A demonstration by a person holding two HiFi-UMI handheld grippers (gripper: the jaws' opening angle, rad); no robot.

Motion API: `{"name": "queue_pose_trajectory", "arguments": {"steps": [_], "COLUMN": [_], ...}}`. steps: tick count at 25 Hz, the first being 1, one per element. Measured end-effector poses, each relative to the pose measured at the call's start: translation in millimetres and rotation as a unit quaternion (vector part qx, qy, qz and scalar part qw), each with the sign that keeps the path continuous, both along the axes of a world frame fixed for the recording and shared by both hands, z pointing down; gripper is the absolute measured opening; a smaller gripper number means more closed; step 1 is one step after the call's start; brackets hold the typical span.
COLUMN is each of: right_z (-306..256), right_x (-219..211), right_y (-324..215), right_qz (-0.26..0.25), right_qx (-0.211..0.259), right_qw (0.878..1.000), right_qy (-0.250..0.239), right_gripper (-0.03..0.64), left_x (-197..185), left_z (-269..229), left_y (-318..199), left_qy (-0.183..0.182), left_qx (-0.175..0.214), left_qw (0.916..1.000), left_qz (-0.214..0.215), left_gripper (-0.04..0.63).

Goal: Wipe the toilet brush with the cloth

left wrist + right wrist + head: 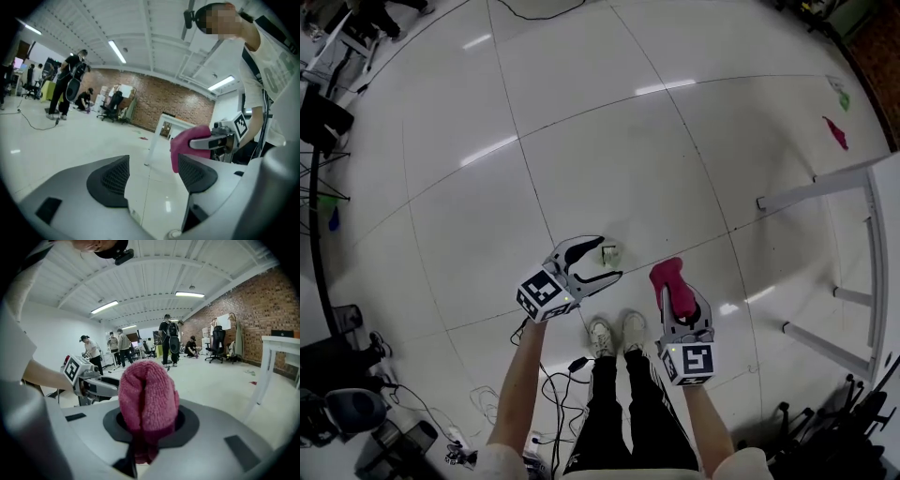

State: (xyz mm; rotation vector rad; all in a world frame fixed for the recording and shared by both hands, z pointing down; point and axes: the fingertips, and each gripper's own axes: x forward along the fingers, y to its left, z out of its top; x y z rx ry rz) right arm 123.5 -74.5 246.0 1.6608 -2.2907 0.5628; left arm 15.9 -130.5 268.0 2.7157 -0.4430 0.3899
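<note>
Person stands on a tiled floor (609,141), both grippers held out in front, well above it.

Left gripper (606,260): jaws spread wide, nothing between them; its own view shows only bare floor past the pads (108,180).

Right gripper (682,305): jaws pinch the pink cloth (667,277), folded into a thick wad that sticks out past the tips. Its own view confirms it, with cloth (147,399) filling the gap.

Brush: not clearly seen. A small pale-green thing (611,250) sits on the floor just ahead of the shoes (617,334). Likely the brush, standing and seen end-on, but too small to be sure. If so, its long axis runs up toward the camera.

Relation: from above, the thing falls right in the left gripper's open gap, yet lies far below it. The right gripper with the cloth is off to the thing's right. The left is nearer across. My read: the left goes down for the handle first, then the cloth comes in from the right.
</note>
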Motion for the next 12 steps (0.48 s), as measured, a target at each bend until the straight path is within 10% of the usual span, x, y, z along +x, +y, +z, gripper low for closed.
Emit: {"name": "queue_pose_trajectory", "arguments": {"steps": [12], "right_z": [105], "right_x": [2], "right_y": [24], "right_qz": [-0.001], "right_qx": [-0.046], "right_qw": [0.999], "right_qy": [-0.026], "right_gripper": [0.069], "left_x": [9], "left_z": [185], "left_y": [5], "left_qy": [-0.027], "left_qx": [-0.066], "left_qw": [0.9967], "left_qz": [-0.040], "left_gripper": [0.324]}}
